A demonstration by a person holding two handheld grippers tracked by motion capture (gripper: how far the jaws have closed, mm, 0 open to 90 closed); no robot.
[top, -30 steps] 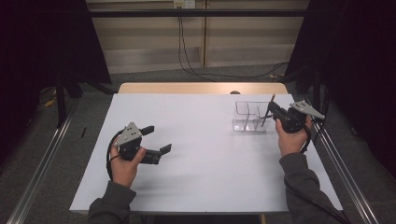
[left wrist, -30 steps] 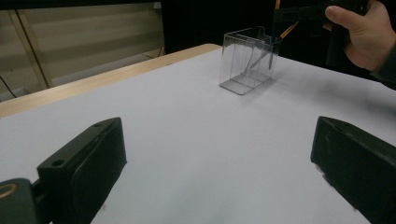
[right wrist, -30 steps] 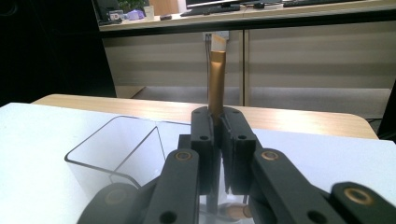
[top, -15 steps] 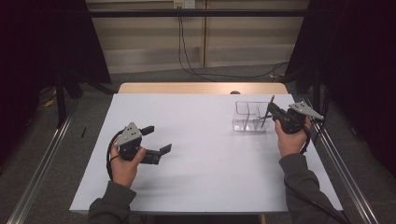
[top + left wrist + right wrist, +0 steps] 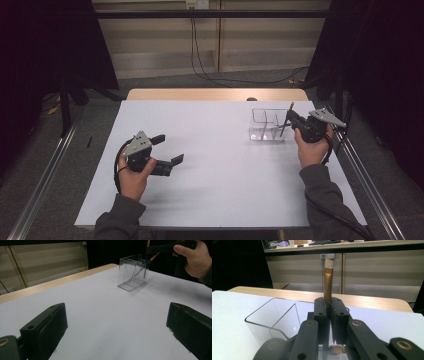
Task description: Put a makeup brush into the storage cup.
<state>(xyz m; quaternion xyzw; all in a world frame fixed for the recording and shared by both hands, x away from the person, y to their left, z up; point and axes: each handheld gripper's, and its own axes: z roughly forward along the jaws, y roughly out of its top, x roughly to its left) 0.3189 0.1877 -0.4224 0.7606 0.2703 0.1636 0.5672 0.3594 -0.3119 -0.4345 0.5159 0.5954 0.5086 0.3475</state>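
A: What is the surface like, and the room around it?

B: A flat, matte white table (image 5: 220,175) with a pale wooden strip along its far edge. Past that edge runs a beige panelled wall with a black cable hanging down it; dark curtains close off both sides, and metal rails run along the grey floor.

A: What is the right gripper (image 5: 292,119) doing?

B: Its black jaws are clamped together on a thin, straight stick with a golden-brown shaft (image 5: 327,282). In the right gripper view the stick rises upright from between the pads, and its top end looks pale and cut at a slant. In the high view it shows as a dark thin line leaning slightly.

A: And what lies near it?

B: A clear, rectangular plastic organiser box with a dividing wall (image 5: 264,125) stands on the table just under and to the left of the right gripper. Its walls are glossy, with rounded corners. The lower end of the stick reaches down at the box's nearest compartment; I cannot tell whether it touches the bottom.

A: The left gripper (image 5: 169,151)?

B: Its blocky, matte black jaws stand wide apart with only bare table between them, well away from the box.
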